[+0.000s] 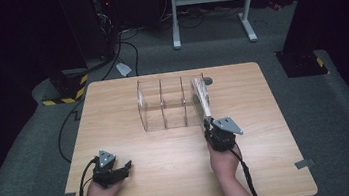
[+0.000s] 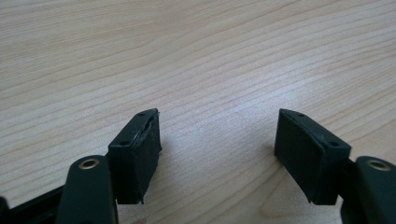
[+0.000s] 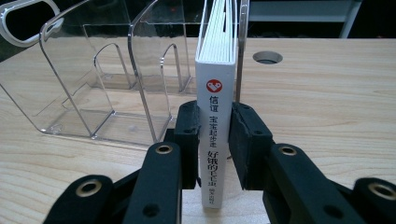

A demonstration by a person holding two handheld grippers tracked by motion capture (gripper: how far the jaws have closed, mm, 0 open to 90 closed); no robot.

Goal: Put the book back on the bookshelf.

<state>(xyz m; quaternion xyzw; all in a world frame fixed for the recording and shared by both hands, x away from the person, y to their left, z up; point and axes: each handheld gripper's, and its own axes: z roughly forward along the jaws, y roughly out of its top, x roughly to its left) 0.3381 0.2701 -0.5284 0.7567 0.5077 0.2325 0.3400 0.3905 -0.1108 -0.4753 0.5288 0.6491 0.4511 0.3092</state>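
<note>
A white book [image 3: 215,93] with a red logo and dark characters on its spine stands upright in the rightmost slot of a clear acrylic holder [image 3: 93,70], spine toward me. My right gripper [image 3: 215,135] is shut on the spine, one black pad on each cover. From above, the book [image 1: 201,100] sits at the right end of the holder [image 1: 163,104], with the right gripper [image 1: 209,122] at its near edge. My left gripper [image 1: 126,167] rests low over the table's front left. Its jaws [image 2: 217,135] stand wide apart over bare wood with nothing between them.
The holder's other two slots hold nothing. A round cable hole [image 1: 207,80] lies in the wooden table [image 1: 172,179] just behind the holder. A white frame [image 1: 211,3] and cables stand on the floor beyond the far edge.
</note>
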